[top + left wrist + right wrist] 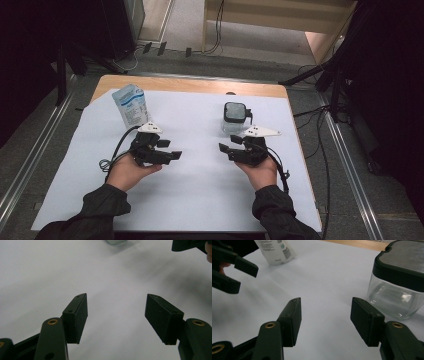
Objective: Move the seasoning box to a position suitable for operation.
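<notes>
Right, both hands hover low over the white sheet on the table [200, 87], and nothing is in my grasp. My left gripper [116, 315] has its fingers [77, 317] spread with bare paper between them; my right gripper [325, 320] is parted too, fingers [367, 320] empty. Just beyond my right hand stands the glass jar [394, 300], upright under its dark lid [402, 263]. Far to the left the white pouch [130, 105] leans a little. I judge the jar to be stiff, weighty for its size, smooth-sided and slippery, and breakable if knocked. Best to take it across the clear walls just under the lid, squarely, not by the lid, which might lift off.
</notes>
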{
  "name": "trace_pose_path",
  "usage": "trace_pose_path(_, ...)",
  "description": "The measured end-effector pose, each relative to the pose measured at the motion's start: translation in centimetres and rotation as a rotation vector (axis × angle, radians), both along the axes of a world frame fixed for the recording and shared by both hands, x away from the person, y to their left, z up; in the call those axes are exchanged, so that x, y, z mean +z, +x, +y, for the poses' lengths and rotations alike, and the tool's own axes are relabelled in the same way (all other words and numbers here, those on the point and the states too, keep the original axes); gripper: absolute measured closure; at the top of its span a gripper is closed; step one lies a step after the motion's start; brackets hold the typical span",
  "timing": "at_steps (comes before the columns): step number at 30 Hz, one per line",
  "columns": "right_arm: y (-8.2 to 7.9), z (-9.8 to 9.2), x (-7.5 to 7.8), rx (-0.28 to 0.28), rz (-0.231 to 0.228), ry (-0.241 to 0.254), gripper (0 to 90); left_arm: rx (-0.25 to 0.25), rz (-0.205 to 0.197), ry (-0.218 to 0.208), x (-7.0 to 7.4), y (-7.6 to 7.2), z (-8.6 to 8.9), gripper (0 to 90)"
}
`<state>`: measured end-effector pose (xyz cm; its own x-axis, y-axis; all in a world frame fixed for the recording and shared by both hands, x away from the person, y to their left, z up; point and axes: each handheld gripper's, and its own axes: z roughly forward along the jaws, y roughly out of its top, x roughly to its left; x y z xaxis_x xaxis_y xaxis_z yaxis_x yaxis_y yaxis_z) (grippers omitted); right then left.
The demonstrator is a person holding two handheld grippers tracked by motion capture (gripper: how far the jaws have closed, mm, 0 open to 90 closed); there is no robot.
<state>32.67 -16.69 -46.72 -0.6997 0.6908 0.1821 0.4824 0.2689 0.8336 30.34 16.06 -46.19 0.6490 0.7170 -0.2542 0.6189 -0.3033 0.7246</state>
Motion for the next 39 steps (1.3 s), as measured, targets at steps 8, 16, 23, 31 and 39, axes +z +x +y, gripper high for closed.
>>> trace_pose_path(8, -0.1, -0.6, -0.4, 0.005, 0.052, -0.032, 43.2, -0.041, 0.001, -0.059, -0.3, 0.7, 0.8, 31.3)
trace_pose_path(16, -0.1, -1.3, -0.2, -0.019, 0.025, -0.024, 48.5, -0.071, -0.006, -0.027, -0.5, 0.5, 0.3, 35.2)
trace_pose_path(23, -0.2, -2.0, -0.2, -0.048, 0.006, -0.009, 48.3, -0.091, -0.015, -0.05, -0.5, 0.5, 0.0, 36.4)
trace_pose_path(31, -0.5, -2.6, -0.1, -0.082, 0.034, 0.04, 56.9, -0.071, -0.014, -0.055, -0.4, 1.2, 0.7, 34.9)
trace_pose_path(39, -0.6, -2.9, 0.1, -0.084, 0.019, 0.036, 57.9, -0.046, -0.009, -0.061, -0.3, 1.4, 1.3, 35.1)
